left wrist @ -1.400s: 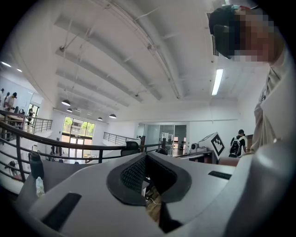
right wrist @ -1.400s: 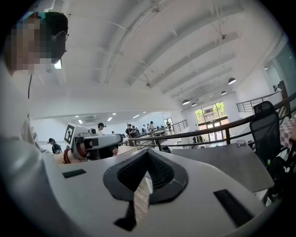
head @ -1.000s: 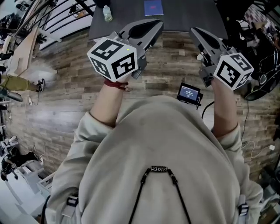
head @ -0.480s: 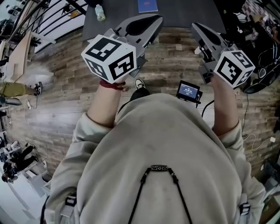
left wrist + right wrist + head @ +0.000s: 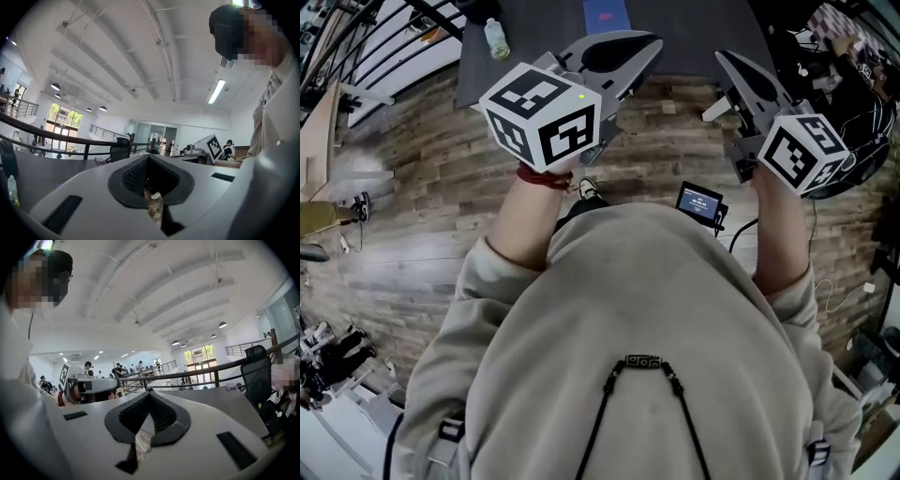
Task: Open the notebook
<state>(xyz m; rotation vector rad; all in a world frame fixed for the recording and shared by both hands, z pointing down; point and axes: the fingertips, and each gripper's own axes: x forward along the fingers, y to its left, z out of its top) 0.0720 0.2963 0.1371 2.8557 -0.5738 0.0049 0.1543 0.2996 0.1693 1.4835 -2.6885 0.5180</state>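
A blue notebook (image 5: 606,14) lies closed on the dark grey table (image 5: 694,37), cut off by the head view's top edge. My left gripper (image 5: 652,42) is held level in the air, and its tips reach just over the table's near edge, right of the notebook. It is shut with nothing between its jaws (image 5: 149,157). My right gripper (image 5: 719,58) hangs further right at the table's edge, also shut and empty (image 5: 149,393). Neither touches the notebook. Each gripper view looks across the tabletop into the hall.
A small plastic bottle (image 5: 496,37) stands on the table's left part and shows again as the bottle (image 5: 11,190). A small screen device (image 5: 703,200) hangs at the person's waist. Cables and dark gear (image 5: 853,66) crowd the floor at right. A black chair (image 5: 257,366) stands beyond the table.
The person has stepped toward the table, and a shoe now shows. Both grippers have come forward with the body and now reach the table's near edge. Both have stayed shut.
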